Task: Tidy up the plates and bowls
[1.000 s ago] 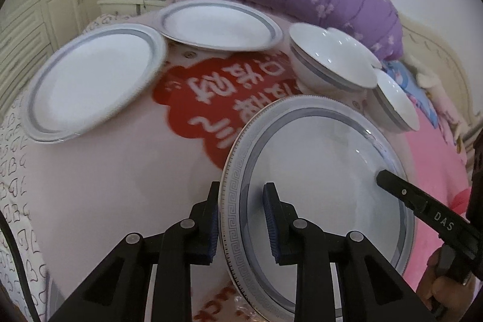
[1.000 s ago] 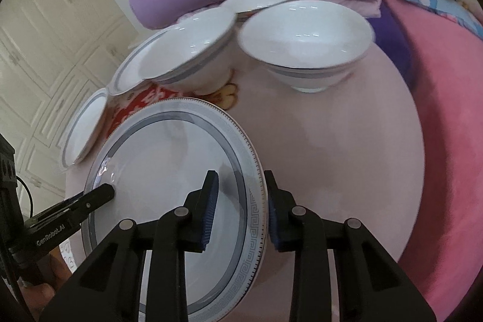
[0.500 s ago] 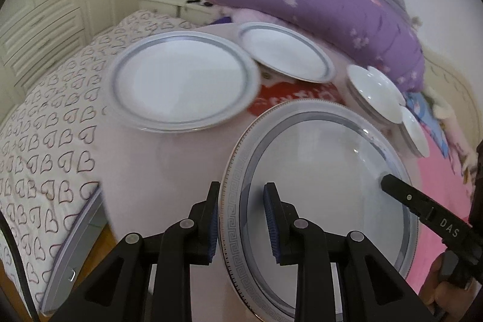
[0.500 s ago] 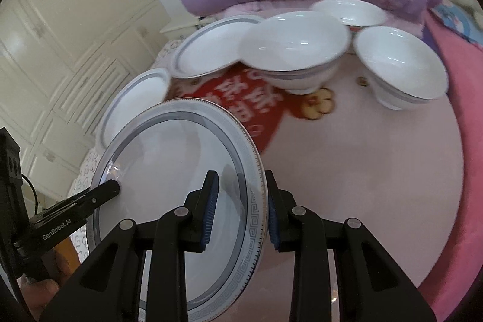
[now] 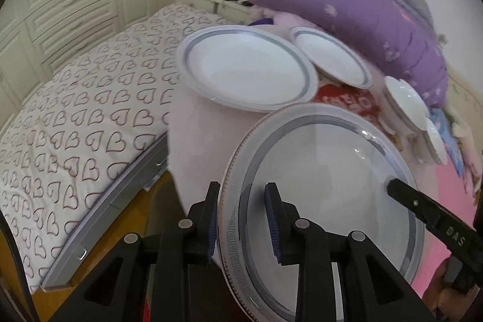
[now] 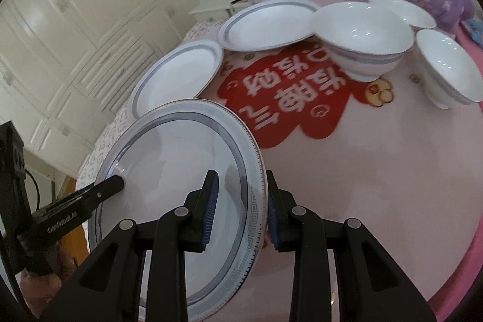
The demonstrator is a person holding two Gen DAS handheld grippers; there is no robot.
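A large white plate with a grey key-pattern rim (image 5: 326, 186) (image 6: 175, 171) hangs tilted above the near left edge of the round pink table (image 6: 377, 186). My left gripper (image 5: 241, 192) is shut on its left rim, and my right gripper (image 6: 241, 180) is shut on its right rim. Each view shows the other gripper's finger on the far rim, the right one's finger (image 5: 401, 189) and the left one's finger (image 6: 111, 183). Two grey-banded plates (image 5: 247, 68) (image 5: 329, 59) lie beyond the held plate. Three white bowls (image 6: 362, 35) (image 6: 446, 65) (image 6: 401, 11) stand at the back right.
A red patch with characters (image 6: 286, 98) covers the table's middle. A bed with a heart-print sheet (image 5: 75, 110) lies left of the table, with wooden floor (image 5: 145, 201) between them. A rolled purple quilt (image 5: 347, 5) sits behind the dishes. Cream wardrobes (image 6: 75, 35) line the left wall.
Both grippers have carried the large plate leftward and a little upward, toward the two banded plates. The table's left edge, the floor and the bed have come into the left wrist view.
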